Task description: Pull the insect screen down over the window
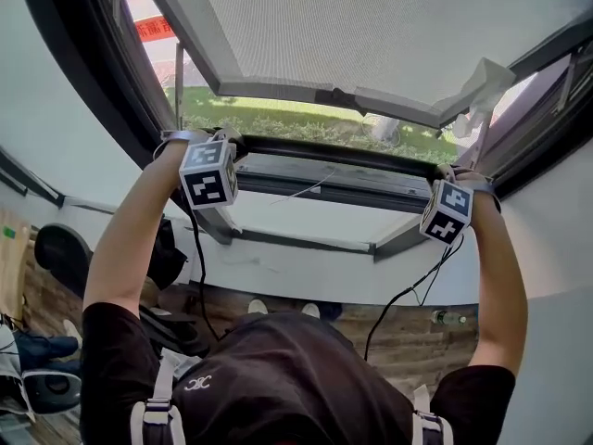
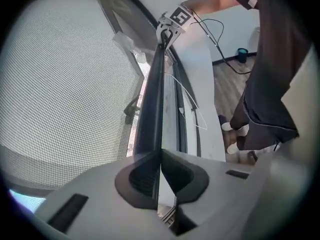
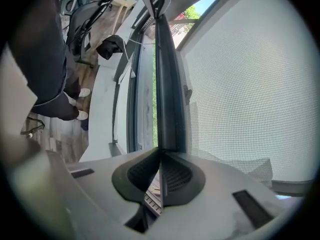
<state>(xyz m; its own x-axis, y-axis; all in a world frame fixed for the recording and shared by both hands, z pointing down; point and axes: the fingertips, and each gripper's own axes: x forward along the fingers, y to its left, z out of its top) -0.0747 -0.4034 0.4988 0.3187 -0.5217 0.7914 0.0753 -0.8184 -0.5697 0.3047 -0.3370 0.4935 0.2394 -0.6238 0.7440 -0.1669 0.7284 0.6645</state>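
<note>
Left tongs [image 2: 159, 159] and right tongs [image 3: 160, 156] each pinch one end of the insect screen's dark pull bar [image 1: 334, 156], low across the window, near its lower frame. Lower both ends evenly, with the bar level, so the mesh [image 1: 389, 35] tracks squarely.

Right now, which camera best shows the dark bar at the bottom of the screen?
The head view: the dark bar shows across its length, between the left gripper and right gripper shut on its ends. Each gripper view shows it only lengthwise, foreshortened, running from its own jaws toward the other gripper.
</note>
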